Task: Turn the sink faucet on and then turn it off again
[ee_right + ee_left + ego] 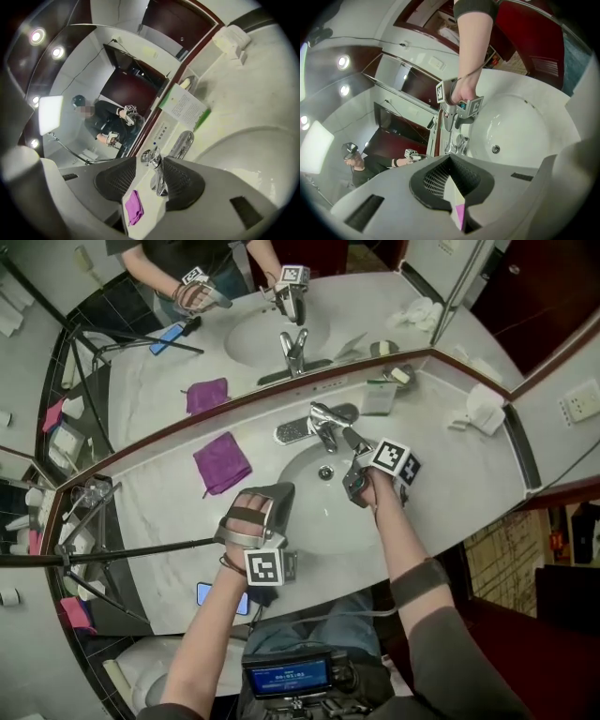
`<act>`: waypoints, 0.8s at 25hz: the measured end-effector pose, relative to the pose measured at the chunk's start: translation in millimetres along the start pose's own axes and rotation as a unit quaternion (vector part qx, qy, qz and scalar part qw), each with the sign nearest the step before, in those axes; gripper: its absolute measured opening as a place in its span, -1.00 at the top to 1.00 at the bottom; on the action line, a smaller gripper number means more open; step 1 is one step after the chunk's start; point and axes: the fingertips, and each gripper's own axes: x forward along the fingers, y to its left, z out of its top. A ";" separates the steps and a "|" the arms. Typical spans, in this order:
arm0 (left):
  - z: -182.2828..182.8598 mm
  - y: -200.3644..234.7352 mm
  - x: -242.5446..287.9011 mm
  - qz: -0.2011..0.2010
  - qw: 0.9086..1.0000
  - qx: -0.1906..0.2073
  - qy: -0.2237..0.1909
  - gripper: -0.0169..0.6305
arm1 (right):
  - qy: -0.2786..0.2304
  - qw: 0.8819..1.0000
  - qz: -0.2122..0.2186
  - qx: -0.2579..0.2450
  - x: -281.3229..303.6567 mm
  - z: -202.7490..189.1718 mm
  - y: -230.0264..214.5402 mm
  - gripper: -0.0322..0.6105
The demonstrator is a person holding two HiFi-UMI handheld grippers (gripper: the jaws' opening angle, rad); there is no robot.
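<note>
the mirror (pixel 394 306) runs behind a pale marble tabletop (pixel 459 465), into which the oval sink (pixel 333 517) is set. over the sink's near left rim we see the left gripper (pixel 274 491), its jaws pressed together with nothing between them. the right gripper (pixel 352 448) reaches in over the sink's right side toward the faucet (pixel 325 426), which stands at the sink's back rim, just before the mirror. in the right gripper view we find its jaws well apart, gripping nothing. the faucet's chrome lever (pixel 158 176) shows in the gap, close beside one pad; we cannot tell whether they touch. a purple cloth (pixel 222 462) lies on the tabletop left of the faucet, apart from it.
</note>
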 end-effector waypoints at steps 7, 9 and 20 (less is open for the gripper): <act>-12.3 0.3 7.0 -0.005 1.000 -0.010 -0.008 0.94 | -0.024 0.997 -0.021 0.068 37.7 1.4 -15.7 0.26; -14.4 0.3 8.0 -0.007 1.000 -0.012 -0.009 0.94 | -0.027 0.996 -0.022 0.079 46.4 2.0 -16.2 0.26; -31.1 -12.4 10.5 -0.018 1.000 -0.015 0.003 0.94 | -0.041 0.995 -0.037 0.081 61.1 15.5 -6.1 0.71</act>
